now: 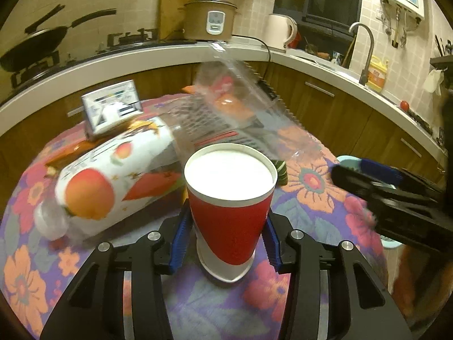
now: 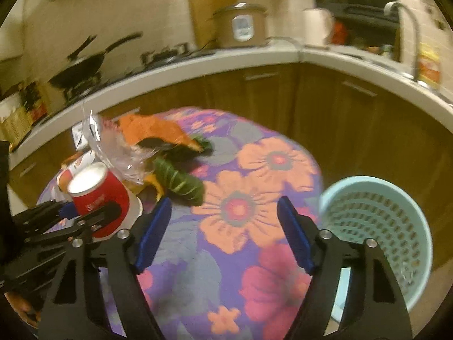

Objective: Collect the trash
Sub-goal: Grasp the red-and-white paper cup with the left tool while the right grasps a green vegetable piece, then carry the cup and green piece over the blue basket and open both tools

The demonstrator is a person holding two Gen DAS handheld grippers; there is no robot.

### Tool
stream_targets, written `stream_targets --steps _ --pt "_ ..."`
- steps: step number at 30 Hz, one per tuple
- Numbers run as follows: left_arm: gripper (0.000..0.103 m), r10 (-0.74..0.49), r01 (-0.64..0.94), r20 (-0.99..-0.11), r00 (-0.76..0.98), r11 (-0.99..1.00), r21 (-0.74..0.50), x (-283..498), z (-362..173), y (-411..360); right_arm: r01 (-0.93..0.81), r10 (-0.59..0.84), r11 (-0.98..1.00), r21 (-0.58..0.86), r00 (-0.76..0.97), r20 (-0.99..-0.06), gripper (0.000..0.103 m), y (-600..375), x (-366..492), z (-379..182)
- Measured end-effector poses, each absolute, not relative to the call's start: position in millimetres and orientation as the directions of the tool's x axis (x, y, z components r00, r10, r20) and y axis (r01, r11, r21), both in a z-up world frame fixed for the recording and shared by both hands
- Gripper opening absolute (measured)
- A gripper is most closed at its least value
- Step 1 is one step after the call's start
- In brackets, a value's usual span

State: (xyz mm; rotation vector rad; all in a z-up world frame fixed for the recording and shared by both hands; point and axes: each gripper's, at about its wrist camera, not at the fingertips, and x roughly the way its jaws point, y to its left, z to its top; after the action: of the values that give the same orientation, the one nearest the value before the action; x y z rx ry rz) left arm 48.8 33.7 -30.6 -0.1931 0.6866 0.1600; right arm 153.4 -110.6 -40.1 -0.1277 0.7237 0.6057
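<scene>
The left gripper (image 1: 226, 243) has its blue pads pressed on either side of the red cup (image 1: 230, 206), low on its wall near the base, so the cup stands upright between them with its white mouth facing the camera. That low hold keeps the rim clear, which should make it easy to tip the cup out over a bin. Whether the base rests on the cloth (image 1: 198, 306) or is lifted just off it is hard to tell from this angle.

The right gripper (image 2: 225, 226) hangs with its jaws spread wide and nothing between them, above a bare stretch of cloth, between the litter and the basket (image 2: 376, 221). The basket sits just off the table's right edge, within easy reach for drops.

The rest of the trash lies bunched behind the cup: a bottle (image 1: 113, 175) on its side, a clear wrapper (image 1: 243, 96), an orange wrapper (image 2: 153, 130) and green leaves (image 2: 181, 184). The free right gripper is well placed to take one next.
</scene>
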Motion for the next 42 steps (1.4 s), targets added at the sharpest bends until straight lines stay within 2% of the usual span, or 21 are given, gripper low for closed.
stream_targets --steps 2,5,11,14,19,21,24,30,42 --pt "0.043 0.08 -0.212 -0.63 0.773 0.968 -0.138 41.3 -30.3 36.8 -0.597 0.48 0.798 0.079 0.551 -0.683 0.066 -93.9 158.7 -47.0" --pt "0.043 0.096 -0.22 -0.613 0.784 0.967 -0.131 34.3 -32.5 36.4 -0.623 0.475 0.779 0.069 0.516 -0.713 0.056 -78.1 165.8 -53.1" --pt "0.044 0.094 -0.212 -0.597 0.797 0.969 -0.13 31.0 -36.1 34.2 -0.652 0.476 0.756 0.062 0.482 -0.735 0.055 -56.1 179.2 -55.0" --pt "0.044 0.095 -0.208 -0.595 0.798 0.97 -0.123 28.2 -37.3 30.7 -0.664 0.486 0.743 0.087 0.445 -0.752 0.039 -48.3 188.2 -60.4" --pt "0.044 0.091 -0.206 -0.593 0.8 0.97 -0.129 27.0 -38.1 30.8 -0.685 0.515 0.719 0.116 0.413 -0.751 0.027 -42.9 192.4 -61.6" --pt "0.044 0.089 -0.205 -0.593 0.8 0.97 -0.132 27.6 -38.9 30.8 -0.692 0.524 0.711 0.125 0.403 -0.751 0.019 -44.1 191.8 -61.1" --pt "0.044 0.089 -0.204 -0.593 0.801 0.97 -0.131 27.4 -39.8 31.8 -0.697 0.532 0.707 0.122 0.41 -0.741 0.011 -46.1 187.3 -58.8" --pt "0.044 0.087 -0.204 -0.59 0.802 0.97 -0.134 28.0 -39.2 34.5 -0.68 0.557 0.719 0.144 0.439 -0.705 0.006 -64.4 169.7 -47.2" --pt "0.044 0.07 -0.146 -0.552 0.831 0.985 -0.096 24.1 -29.1 13.7 -0.587 0.527 0.794 0.155 0.539 -0.657 0.006 -133.9 140.6 -33.5"
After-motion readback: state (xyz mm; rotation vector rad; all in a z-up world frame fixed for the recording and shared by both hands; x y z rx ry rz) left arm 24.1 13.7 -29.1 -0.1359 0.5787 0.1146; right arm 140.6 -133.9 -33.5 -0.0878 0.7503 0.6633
